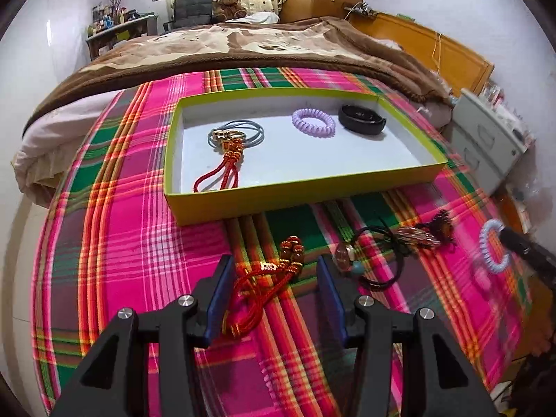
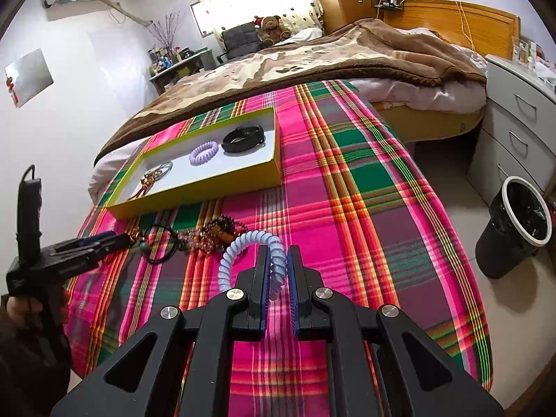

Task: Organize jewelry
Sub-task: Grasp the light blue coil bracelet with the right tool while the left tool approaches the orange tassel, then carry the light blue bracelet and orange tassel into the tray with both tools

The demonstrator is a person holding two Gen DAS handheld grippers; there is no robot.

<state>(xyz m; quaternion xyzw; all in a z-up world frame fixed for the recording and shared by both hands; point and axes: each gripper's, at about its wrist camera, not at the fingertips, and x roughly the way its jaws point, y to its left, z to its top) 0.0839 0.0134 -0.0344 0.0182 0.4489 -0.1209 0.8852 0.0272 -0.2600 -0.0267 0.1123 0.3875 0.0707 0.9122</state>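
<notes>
A yellow-green box [image 1: 295,194] [image 2: 215,187] lies on the plaid cloth. It holds a grey cord with a red knot charm [image 1: 229,149], a purple coil band [image 1: 312,121] [image 2: 204,153] and a black band [image 1: 361,120] [image 2: 243,139]. My left gripper [image 1: 274,274] is open around a red cord with amber beads [image 1: 278,264] on the cloth. My right gripper [image 2: 278,260] is shut on a pale blue coil band [image 2: 243,243] [image 1: 491,246], held just above the cloth.
A black cord with a round pendant [image 1: 368,260] [image 2: 160,243] and a dark beaded piece [image 1: 427,232] [image 2: 215,232] lie in front of the box. A brown blanket [image 1: 243,45] covers the far bed. A black bin [image 2: 514,226] and white drawers [image 2: 521,132] stand at the right.
</notes>
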